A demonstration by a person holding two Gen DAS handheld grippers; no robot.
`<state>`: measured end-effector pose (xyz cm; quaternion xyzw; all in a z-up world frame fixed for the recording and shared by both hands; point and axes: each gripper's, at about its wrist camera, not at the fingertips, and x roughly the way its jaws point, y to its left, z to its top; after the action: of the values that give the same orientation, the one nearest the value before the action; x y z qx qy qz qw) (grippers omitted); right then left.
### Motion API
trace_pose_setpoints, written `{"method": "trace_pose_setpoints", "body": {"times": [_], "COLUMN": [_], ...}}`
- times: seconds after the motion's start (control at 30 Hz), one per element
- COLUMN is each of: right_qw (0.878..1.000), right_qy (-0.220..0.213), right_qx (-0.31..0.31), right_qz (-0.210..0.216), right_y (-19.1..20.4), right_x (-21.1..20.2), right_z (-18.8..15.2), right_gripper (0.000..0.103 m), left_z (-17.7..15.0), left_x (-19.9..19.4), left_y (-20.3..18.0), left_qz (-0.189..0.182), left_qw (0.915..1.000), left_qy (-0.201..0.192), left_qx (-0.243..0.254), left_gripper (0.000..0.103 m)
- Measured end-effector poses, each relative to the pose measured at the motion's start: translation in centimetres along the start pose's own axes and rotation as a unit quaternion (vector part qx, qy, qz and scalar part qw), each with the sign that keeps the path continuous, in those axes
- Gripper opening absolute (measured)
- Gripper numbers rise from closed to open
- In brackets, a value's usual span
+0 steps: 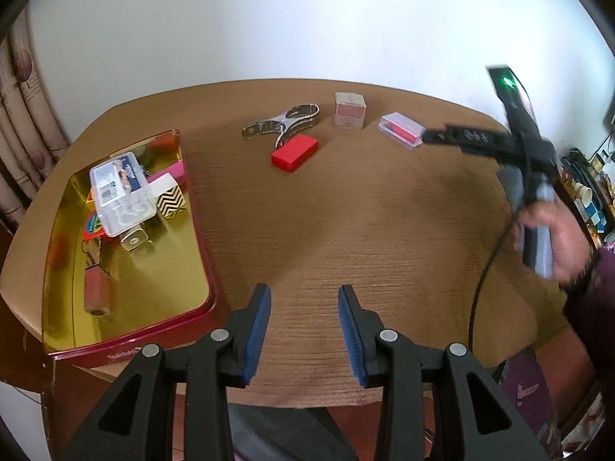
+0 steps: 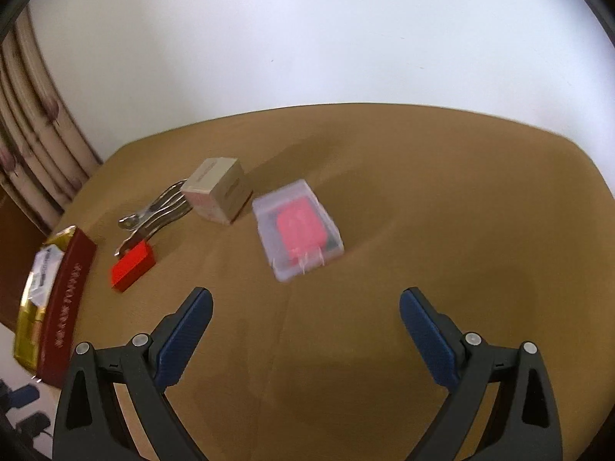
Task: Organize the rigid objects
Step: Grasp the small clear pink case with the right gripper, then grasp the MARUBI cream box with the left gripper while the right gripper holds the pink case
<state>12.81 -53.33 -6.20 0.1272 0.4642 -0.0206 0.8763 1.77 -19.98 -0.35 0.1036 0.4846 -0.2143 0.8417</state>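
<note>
On the brown table lie a red box [image 1: 295,152] [image 2: 132,265], a metal clip [image 1: 282,125] [image 2: 153,211], a small pale cube box [image 1: 349,109] [image 2: 217,194] and a clear case with a pink insert [image 1: 401,130] [image 2: 298,230]. My left gripper [image 1: 305,307] hovers open over bare table near the front edge, nothing between its fingers. In the right wrist view my right gripper [image 2: 305,299] is wide open and empty, short of the clear case. In the left wrist view a hand [image 1: 557,238] holds the right gripper [image 1: 430,137], its tips beside that case.
A red tin with a gold inside [image 1: 180,307] [image 2: 65,299] sits at the table's left and holds several small items, among them a clear plastic box [image 1: 119,196]. A black cable [image 1: 484,280] hangs at the right. A white wall stands behind, with curtains on the left.
</note>
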Motion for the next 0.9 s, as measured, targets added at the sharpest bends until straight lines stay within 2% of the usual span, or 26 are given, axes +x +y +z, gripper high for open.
{"method": "trace_pose_setpoints", "body": {"times": [0.07, 0.17, 0.23, 0.27, 0.3, 0.33, 0.37, 0.5, 0.6, 0.77, 0.9], "right_qw": [1.0, 0.999, 0.998, 0.997, 0.996, 0.995, 0.995, 0.994, 0.994, 0.997, 0.998], "right_qy": [0.01, 0.025, 0.038, 0.046, 0.046, 0.041, 0.042, 0.024, 0.004, -0.011, -0.028], "right_qx": [-0.011, -0.036, -0.045, -0.056, -0.069, -0.08, -0.084, -0.093, -0.081, -0.042, -0.017], "right_qz": [0.003, -0.017, -0.011, -0.019, -0.036, -0.045, -0.044, -0.057, -0.066, -0.066, -0.058], "right_y": [0.3, 0.7, 0.8, 0.9, 1.2, 1.3, 1.4, 1.1, 0.2, -2.3, -3.3], "right_x": [1.2, 3.4, 4.9, 5.7, 6.0, 5.9, 5.9, 4.7, 2.3, -0.6, -1.4], "right_z": [1.1, 2.5, 3.1, 3.2, 3.2, 3.3, 3.3, 1.6, -1.1, -4.3, -4.9], "right_gripper": [0.097, 0.097, 0.092, 0.075, 0.062, 0.053, 0.051, 0.05, 0.05, 0.05, 0.05], "left_z": [0.2, 0.7, 1.1, 1.3, 1.4, 1.6, 1.8, 2.3, 3.4, 6.8, 9.5], "left_x": [0.5, 1.3, 1.9, 2.1, 2.3, 2.5, 2.8, 3.5, 3.6, 4.3, 6.9], "left_y": [0.1, 0.3, 0.7, 0.8, 1.0, 1.1, 1.2, 1.5, 1.6, 1.7, 1.7], "left_qz": [0.0, -0.002, -0.005, -0.006, -0.008, -0.01, -0.011, -0.015, -0.016, -0.034, -0.057], "left_qw": [1.0, 0.9999, 0.9998, 0.9998, 0.9997, 0.9995, 0.9994, 0.9987, 0.9987, 0.9989, 0.9966], "left_qy": [0.006, 0.013, 0.018, 0.02, 0.022, 0.026, 0.03, 0.038, 0.033, 0.016, 0.051], "left_qx": [0.001, -0.001, -0.005, -0.007, -0.01, -0.013, -0.017, -0.031, -0.034, -0.028, -0.032], "left_gripper": [0.037, 0.037, 0.037, 0.037, 0.037, 0.037, 0.037, 0.037, 0.037, 0.037, 0.037]}}
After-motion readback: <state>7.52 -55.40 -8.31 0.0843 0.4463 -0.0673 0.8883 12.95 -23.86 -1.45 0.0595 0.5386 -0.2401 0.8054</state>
